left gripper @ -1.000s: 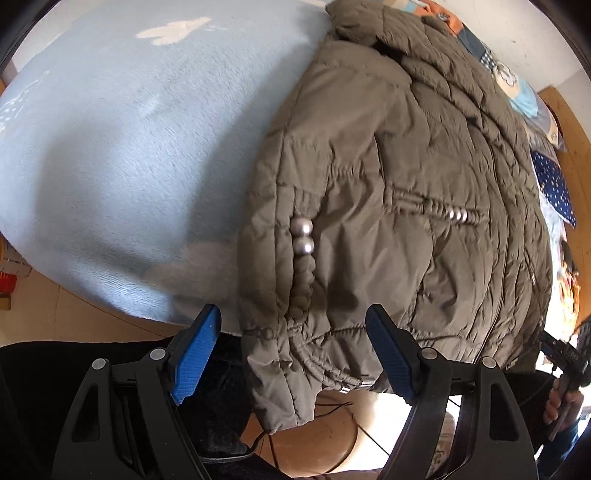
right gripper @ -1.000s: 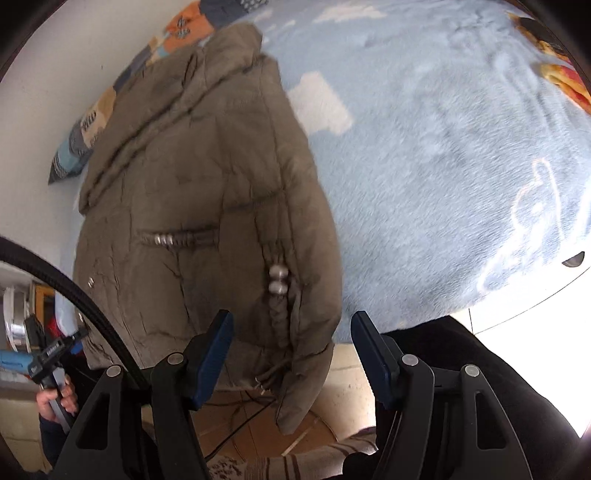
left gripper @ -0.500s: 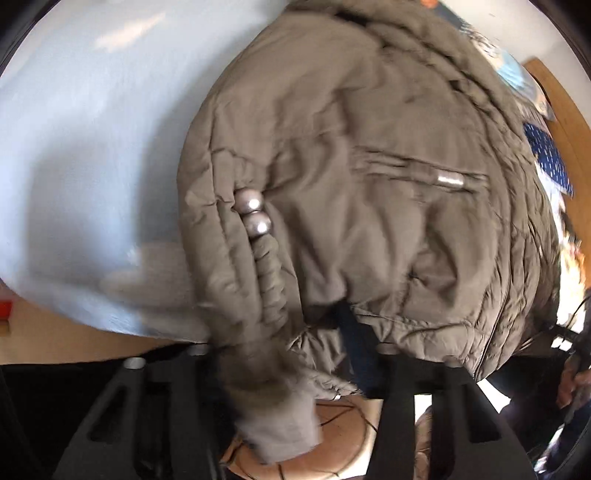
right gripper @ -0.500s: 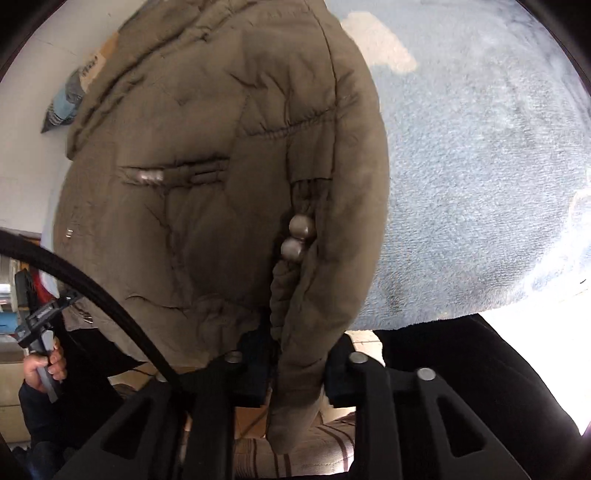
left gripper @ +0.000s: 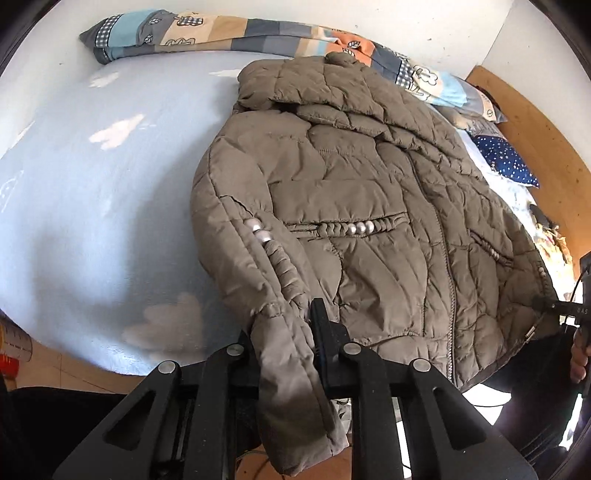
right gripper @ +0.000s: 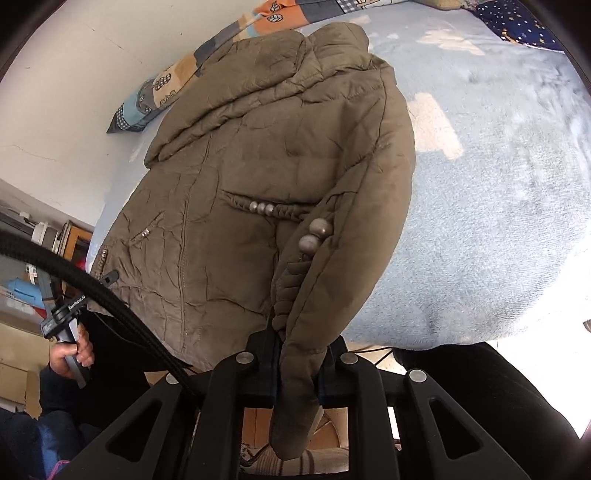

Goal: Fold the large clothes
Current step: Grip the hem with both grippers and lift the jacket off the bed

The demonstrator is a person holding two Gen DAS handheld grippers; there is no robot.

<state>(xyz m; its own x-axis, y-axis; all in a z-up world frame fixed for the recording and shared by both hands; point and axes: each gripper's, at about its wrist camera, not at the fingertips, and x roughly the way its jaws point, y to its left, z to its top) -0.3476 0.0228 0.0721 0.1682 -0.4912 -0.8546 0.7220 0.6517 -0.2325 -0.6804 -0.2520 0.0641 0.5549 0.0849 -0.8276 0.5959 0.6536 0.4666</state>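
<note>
An olive puffer jacket [left gripper: 369, 221] lies front up on a light blue blanket [left gripper: 92, 203], collar toward the wall. In the left wrist view my left gripper [left gripper: 286, 332] is closing tight on one sleeve [left gripper: 251, 258]. Its pads press just above the cuff, which hangs limp below them. In the right wrist view the same jacket [right gripper: 229, 184] shows, and my right gripper [right gripper: 295, 347] is likewise closing tight on the other sleeve [right gripper: 351, 240]. That sleeve is raised off the blanket and carries two silver beads [right gripper: 314, 236].
A patchwork quilt roll [left gripper: 221, 33] runs along the white wall. A navy dotted cloth [left gripper: 506, 162] lies by the wooden headboard [left gripper: 535, 122]. A black cable [right gripper: 110, 306] crosses the right wrist view. A hand [right gripper: 74, 350] grips the other gripper's handle, with shelves [right gripper: 22, 295] behind it.
Both grippers were open astride the sleeve ends. They closed on the sleeves, then rose and drew back, so more of the jacket and the wall shows.
</note>
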